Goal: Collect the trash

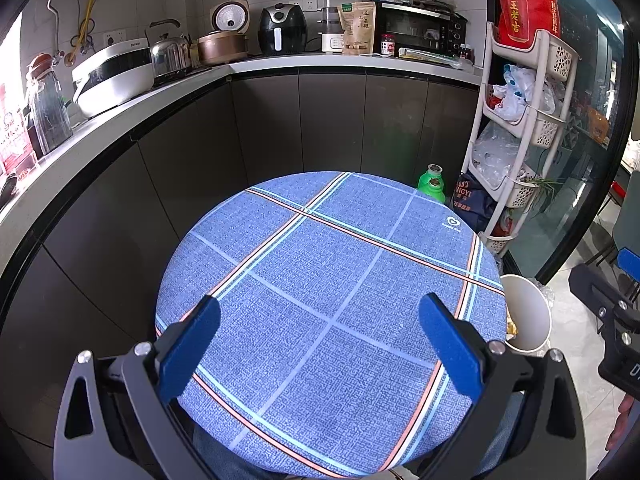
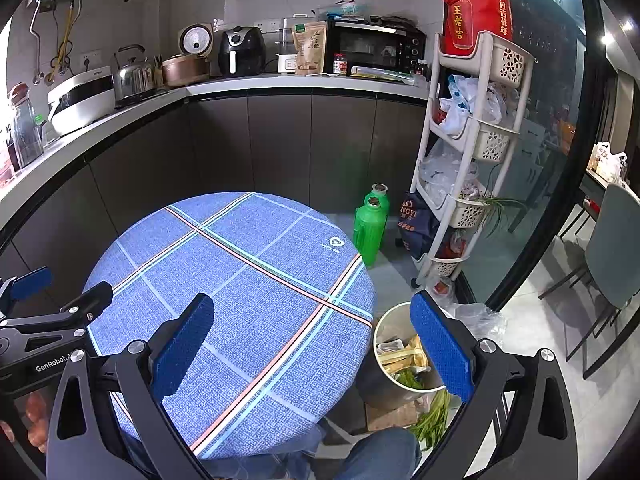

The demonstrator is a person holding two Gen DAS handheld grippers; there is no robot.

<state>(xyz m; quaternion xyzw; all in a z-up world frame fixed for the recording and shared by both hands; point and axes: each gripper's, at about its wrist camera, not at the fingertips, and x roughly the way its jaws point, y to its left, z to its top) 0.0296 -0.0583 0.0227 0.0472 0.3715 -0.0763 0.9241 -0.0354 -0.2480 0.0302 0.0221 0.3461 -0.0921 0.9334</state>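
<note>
Two grippers hang over one round table (image 1: pixel 332 280) with a blue checked cloth. The left gripper (image 1: pixel 320 312) is wide open and holds nothing. The right gripper (image 2: pixel 312 312) is wide open too, and empty. One white bin (image 2: pixel 394 376) stands on the floor under the right gripper's right finger, touching the table's edge. It has trash (image 2: pixel 402 356) in it. Some green leaves (image 2: pixel 434 416) lie beside it. Two green bottles (image 2: pixel 370 232) stand past the table's far edge.
</note>
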